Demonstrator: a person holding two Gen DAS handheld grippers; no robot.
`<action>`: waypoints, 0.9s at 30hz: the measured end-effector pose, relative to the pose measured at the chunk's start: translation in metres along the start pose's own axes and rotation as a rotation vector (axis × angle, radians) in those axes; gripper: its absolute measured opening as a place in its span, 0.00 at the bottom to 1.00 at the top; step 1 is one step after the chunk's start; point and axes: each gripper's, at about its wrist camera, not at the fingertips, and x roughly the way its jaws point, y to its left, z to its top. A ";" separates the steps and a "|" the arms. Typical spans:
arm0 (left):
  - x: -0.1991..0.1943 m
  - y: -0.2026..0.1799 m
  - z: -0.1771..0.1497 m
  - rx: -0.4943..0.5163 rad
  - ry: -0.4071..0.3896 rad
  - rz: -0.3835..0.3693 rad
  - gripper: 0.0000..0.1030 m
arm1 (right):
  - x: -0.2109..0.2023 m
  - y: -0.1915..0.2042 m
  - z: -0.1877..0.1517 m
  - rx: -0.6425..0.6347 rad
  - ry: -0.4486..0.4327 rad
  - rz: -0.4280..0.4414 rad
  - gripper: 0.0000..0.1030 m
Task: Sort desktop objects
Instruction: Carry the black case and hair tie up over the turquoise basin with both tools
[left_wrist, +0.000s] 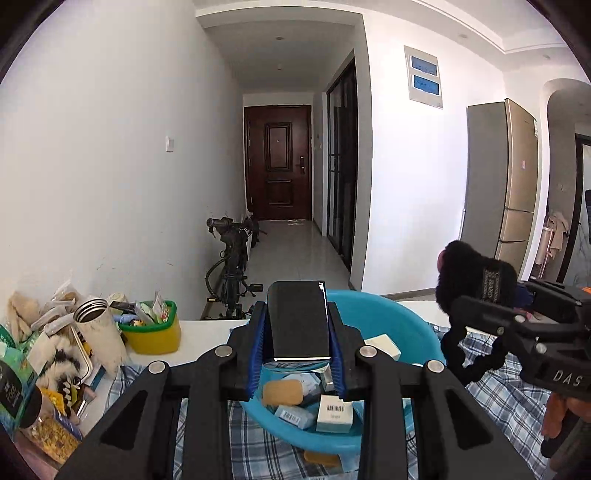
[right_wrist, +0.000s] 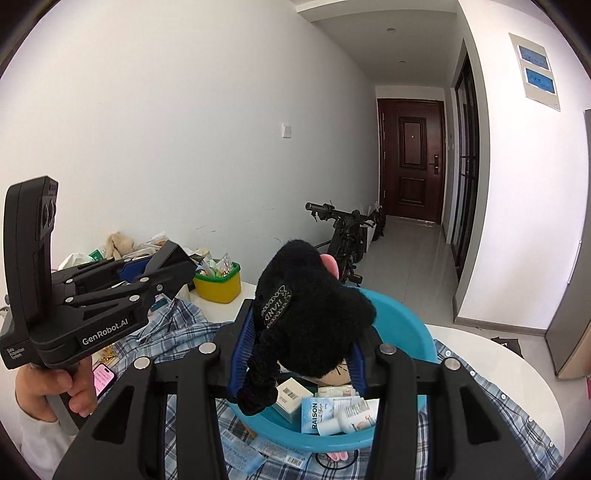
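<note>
Left gripper (left_wrist: 299, 354) clamped the rigid black box (left_wrist: 298, 325) by its sides; slick, I'd grip mid-body. Right gripper (right_wrist: 297, 354) pinched the soft plush toy (right_wrist: 310, 291). Both above the blue basin (left_wrist: 413, 321).

Black box (left_wrist: 298, 321); black plush toy (right_wrist: 314, 291); blue basin (left_wrist: 402, 314); blue-checked cloth (right_wrist: 177, 328); seemingly yellow-green tub (left_wrist: 153, 332).
</note>
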 end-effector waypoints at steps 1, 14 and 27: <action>0.003 0.001 0.005 -0.004 -0.001 -0.004 0.31 | 0.002 0.000 0.003 0.000 -0.003 0.005 0.42; 0.034 -0.005 0.043 0.002 -0.029 -0.034 0.31 | 0.021 -0.021 0.031 0.005 -0.049 -0.009 0.42; 0.127 -0.001 0.018 0.007 0.096 -0.018 0.31 | 0.083 -0.057 0.004 0.053 0.048 -0.042 0.42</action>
